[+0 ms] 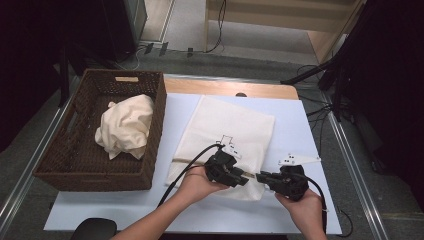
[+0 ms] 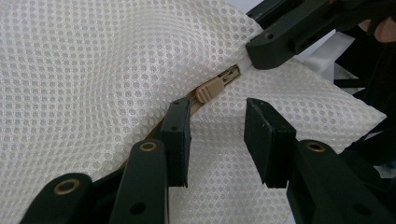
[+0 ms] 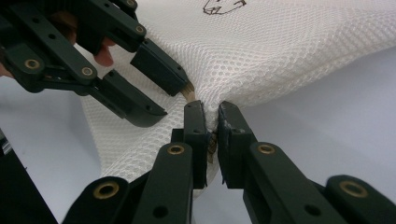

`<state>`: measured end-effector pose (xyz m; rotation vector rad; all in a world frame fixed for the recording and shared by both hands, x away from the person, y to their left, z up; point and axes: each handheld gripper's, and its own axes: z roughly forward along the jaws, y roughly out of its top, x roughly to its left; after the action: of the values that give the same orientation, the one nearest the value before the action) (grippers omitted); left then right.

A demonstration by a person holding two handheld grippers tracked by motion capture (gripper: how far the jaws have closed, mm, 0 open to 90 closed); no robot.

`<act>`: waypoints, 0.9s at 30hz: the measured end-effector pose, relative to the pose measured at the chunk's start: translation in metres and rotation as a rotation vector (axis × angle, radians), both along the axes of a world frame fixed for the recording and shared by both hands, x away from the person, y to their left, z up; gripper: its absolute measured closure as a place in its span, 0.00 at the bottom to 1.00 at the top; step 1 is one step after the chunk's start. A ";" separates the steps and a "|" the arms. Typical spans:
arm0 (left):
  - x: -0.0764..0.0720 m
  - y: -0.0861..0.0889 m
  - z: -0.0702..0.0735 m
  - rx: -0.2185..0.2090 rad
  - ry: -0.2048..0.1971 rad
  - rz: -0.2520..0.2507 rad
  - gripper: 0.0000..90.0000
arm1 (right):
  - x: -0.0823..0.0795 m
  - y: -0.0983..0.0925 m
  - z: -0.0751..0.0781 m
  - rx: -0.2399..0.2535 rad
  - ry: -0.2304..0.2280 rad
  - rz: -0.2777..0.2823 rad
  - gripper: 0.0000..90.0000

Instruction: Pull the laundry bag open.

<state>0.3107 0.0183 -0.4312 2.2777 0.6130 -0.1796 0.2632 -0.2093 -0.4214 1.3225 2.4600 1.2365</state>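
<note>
A white mesh bag (image 1: pixel 235 125) lies flat on the white mat, with a small black drawing on it. Its tan zipper pull (image 2: pixel 208 89) sits on the zipper near the bag's front corner. My left gripper (image 1: pixel 246 177) is open over the zipper line, its pads (image 2: pixel 177 135) to either side just short of the pull and not pressing it. My right gripper (image 1: pixel 260 176) is shut on the bag's corner (image 3: pixel 211 122) at the zipper's end, the mesh bunched between its jaws. In the right gripper view the left gripper (image 3: pixel 175 100) stands close by, its jaws apart.
A dark wicker basket (image 1: pixel 60 150) stands at the left with a crumpled cream cloth (image 1: pixel 125 125) inside. The white mat (image 1: pixel 300 130) has bare room right of the bag. A wooden table edge (image 1: pixel 225 87) runs along the back. A black object (image 1: pixel 95 230) sits at the front left.
</note>
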 end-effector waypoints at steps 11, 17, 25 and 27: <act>0.001 -0.006 -0.010 -0.002 0.020 -0.022 0.69 | -0.002 0.005 0.002 -0.005 -0.017 0.035 0.94; 0.001 -0.005 -0.010 -0.016 0.055 -0.049 0.82 | -0.002 0.006 0.002 -0.018 -0.019 0.035 0.94; 0.000 -0.006 -0.008 -0.009 0.061 -0.052 0.94 | -0.003 0.010 0.000 -0.023 -0.010 0.045 0.94; 0.000 -0.006 -0.008 -0.015 0.066 -0.046 0.96 | -0.003 0.011 0.000 -0.023 -0.011 0.047 0.94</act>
<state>0.3112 0.0121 -0.4393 2.2801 0.5916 -0.2820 0.2602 -0.1988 -0.4210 1.2566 2.5039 1.2186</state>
